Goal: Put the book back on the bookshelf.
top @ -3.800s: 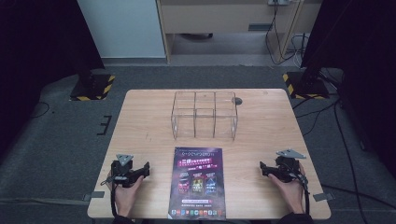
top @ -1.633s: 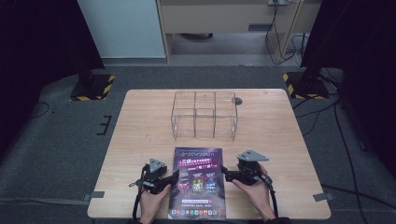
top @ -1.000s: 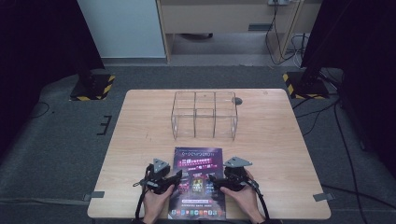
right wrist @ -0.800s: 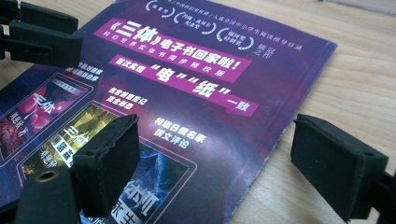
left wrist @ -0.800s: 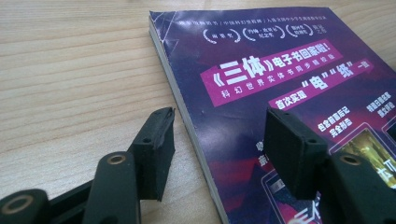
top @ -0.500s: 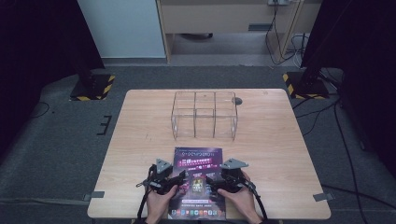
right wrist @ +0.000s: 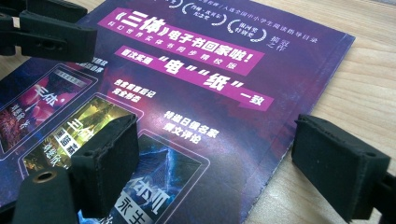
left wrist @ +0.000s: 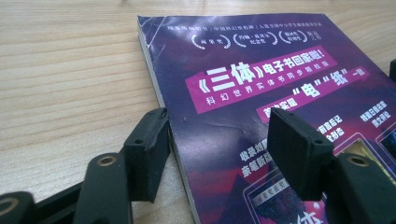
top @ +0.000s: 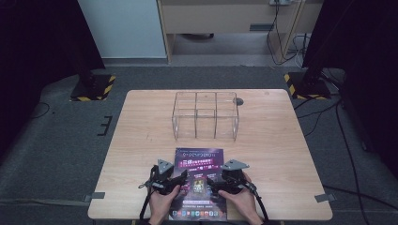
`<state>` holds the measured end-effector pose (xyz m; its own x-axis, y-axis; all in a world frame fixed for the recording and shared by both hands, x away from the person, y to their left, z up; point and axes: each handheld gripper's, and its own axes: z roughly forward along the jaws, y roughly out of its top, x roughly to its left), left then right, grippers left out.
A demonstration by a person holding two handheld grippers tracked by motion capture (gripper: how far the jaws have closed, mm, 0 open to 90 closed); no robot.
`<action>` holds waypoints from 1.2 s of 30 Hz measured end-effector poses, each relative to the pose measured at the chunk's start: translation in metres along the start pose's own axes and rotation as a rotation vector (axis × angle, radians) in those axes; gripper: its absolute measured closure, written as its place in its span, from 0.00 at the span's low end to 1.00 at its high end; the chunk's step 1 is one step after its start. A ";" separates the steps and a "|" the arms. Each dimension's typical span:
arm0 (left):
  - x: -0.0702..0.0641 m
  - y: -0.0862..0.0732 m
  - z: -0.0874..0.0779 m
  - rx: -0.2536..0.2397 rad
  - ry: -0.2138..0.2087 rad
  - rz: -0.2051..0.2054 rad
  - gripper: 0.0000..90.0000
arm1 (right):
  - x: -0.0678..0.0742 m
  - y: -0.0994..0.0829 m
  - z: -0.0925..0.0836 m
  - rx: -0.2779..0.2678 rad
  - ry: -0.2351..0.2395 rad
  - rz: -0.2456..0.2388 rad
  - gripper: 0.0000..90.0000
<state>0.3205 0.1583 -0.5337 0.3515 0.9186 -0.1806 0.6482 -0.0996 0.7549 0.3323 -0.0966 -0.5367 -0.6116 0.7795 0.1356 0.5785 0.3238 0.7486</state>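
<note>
Glossy purple booklet flat on pale wood-grain table, left gripper and right gripper part-open astride its edges, seemingly gripping nothing.

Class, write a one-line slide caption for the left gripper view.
Left gripper with open jaws straddling the left edge of a purple booklet on a wooden table.

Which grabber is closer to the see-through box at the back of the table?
Right, though only slightly. The right gripper sits below the clear box, nearly in line with it; the left gripper sits farther off to the left.
</note>
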 end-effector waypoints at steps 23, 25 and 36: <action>0.007 -0.001 -0.008 -0.033 -0.073 -0.135 0.50 | -0.005 0.000 -0.001 -0.012 0.043 0.040 0.14; 0.007 -0.001 -0.010 -0.048 -0.083 -0.144 0.50 | -0.006 0.000 -0.001 -0.016 0.044 0.043 0.14; -0.004 -0.001 -0.015 -0.060 -0.219 -0.112 0.50 | -0.010 -0.001 -0.002 -0.031 0.070 0.077 0.14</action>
<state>0.3076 0.1605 -0.5243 0.4219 0.8175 -0.3921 0.6522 0.0268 0.7576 0.3366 -0.1057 -0.5375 -0.6028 0.7618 0.2374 0.6091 0.2471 0.7536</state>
